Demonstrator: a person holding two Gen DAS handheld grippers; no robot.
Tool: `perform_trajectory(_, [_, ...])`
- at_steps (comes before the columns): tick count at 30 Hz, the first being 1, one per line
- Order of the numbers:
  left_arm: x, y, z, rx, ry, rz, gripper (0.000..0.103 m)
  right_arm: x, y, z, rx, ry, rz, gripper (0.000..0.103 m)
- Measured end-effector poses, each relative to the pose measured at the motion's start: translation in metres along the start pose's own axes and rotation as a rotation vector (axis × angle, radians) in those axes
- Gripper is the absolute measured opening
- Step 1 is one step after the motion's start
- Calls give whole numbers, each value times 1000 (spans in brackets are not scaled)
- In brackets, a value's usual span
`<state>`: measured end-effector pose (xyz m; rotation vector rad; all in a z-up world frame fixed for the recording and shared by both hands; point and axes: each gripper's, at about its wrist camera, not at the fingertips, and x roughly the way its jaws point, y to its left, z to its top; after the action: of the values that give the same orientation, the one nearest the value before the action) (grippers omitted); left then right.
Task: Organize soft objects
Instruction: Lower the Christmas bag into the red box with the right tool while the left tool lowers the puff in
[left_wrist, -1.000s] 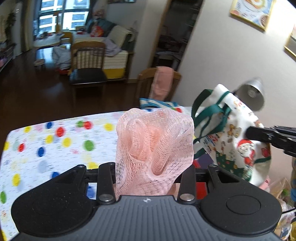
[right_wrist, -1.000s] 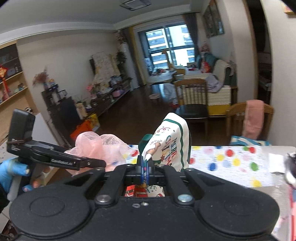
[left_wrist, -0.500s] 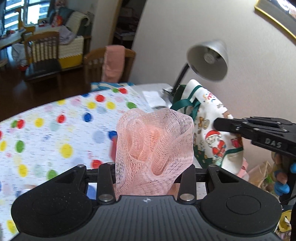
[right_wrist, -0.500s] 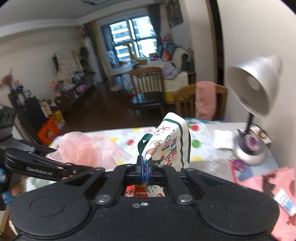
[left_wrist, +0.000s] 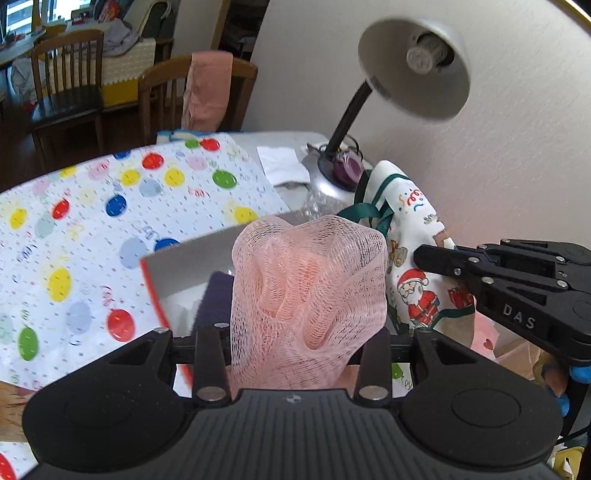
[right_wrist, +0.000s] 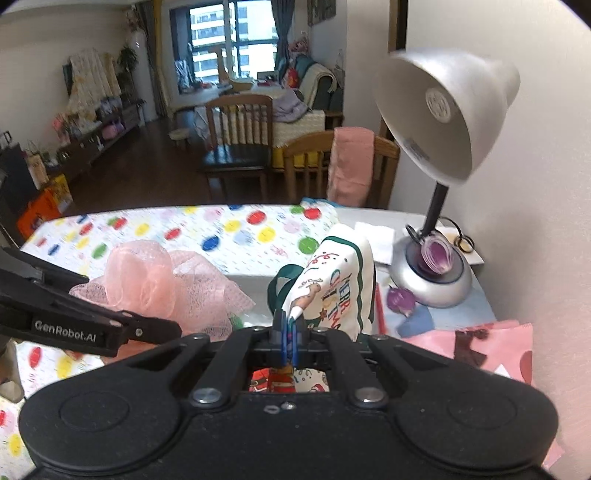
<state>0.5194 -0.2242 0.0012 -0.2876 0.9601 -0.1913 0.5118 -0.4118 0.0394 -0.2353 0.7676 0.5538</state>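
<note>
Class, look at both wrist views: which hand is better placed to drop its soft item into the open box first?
Probably the left: its pink mesh bath sponge hangs directly over the open red-edged box, while the right's Christmas-print cloth bag sits beside it.

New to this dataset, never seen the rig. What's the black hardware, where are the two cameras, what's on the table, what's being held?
No robot arm: a person carries two handheld two-finger grippers, each with a fisheye camera looking along its fingers. The left gripper is shut on a pink mesh bath pouf. The right gripper pinches a white Christmas-print cloth bag with green trim. Below lie a polka-dot tablecloth, a red-edged open box and a silver desk lamp.
</note>
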Motion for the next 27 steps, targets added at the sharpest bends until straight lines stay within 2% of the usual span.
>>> perform_trajectory(6, [37,-4,-5,11,45,-3,38,39,-16,-14,38,60,-21,1])
perform_trajectory(13, [64,-5,-11,20,79,13,38,66,-11,-25,46,75,-7,1])
perform_trajectory(23, [89,2,-23,12,133,32,39,113,-16,-38,176,135,43,3])
perform_trajectory(27, [97,5,-29,17,153,42,39,123,-24,-48,258,152,63,9])
